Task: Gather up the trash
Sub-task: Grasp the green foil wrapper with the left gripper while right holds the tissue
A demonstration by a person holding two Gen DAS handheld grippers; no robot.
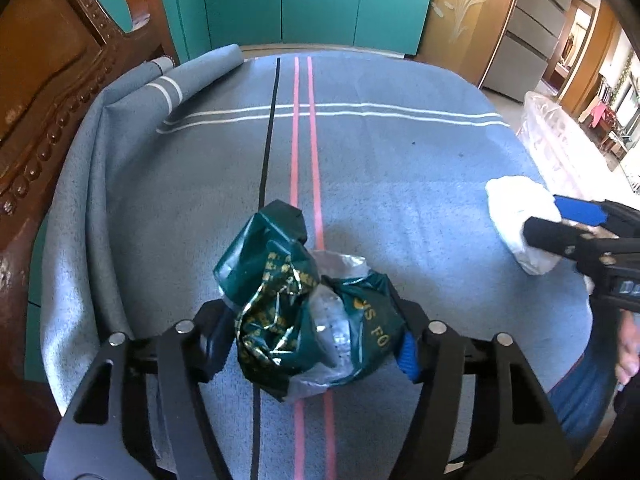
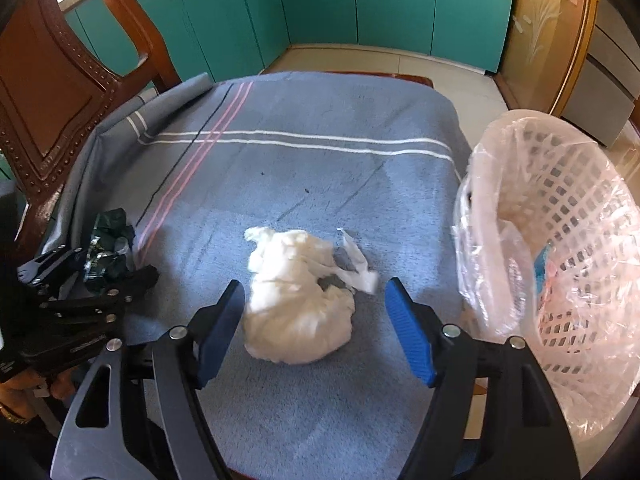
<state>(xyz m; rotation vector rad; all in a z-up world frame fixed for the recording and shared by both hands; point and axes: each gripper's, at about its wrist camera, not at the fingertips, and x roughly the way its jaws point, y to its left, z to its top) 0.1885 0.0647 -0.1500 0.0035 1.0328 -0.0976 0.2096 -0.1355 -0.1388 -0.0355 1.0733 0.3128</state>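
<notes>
The left gripper [image 1: 316,340] is clamped on a crumpled green snack wrapper [image 1: 304,312] at bottom centre of its view. The right gripper [image 2: 316,320] has its jaws spread around a wadded white tissue [image 2: 298,300], apparently not touching it, at frame centre on the blue striped tablecloth [image 2: 320,168]. A bag-lined white waste basket [image 2: 560,264] stands at right, a carved wooden chair [image 2: 60,92] upper left.

1. Two pieces of trash on the table: one crumpled green wrapper [image 1: 308,304], one white paper wad [image 2: 298,294].
2. One lined basket [image 2: 560,248].
3. One wooden chair [image 2: 56,92].
4. One blue cloth [image 2: 320,168].
5. Two grippers: left gripper [image 1: 316,344], right gripper [image 2: 316,328].
</notes>
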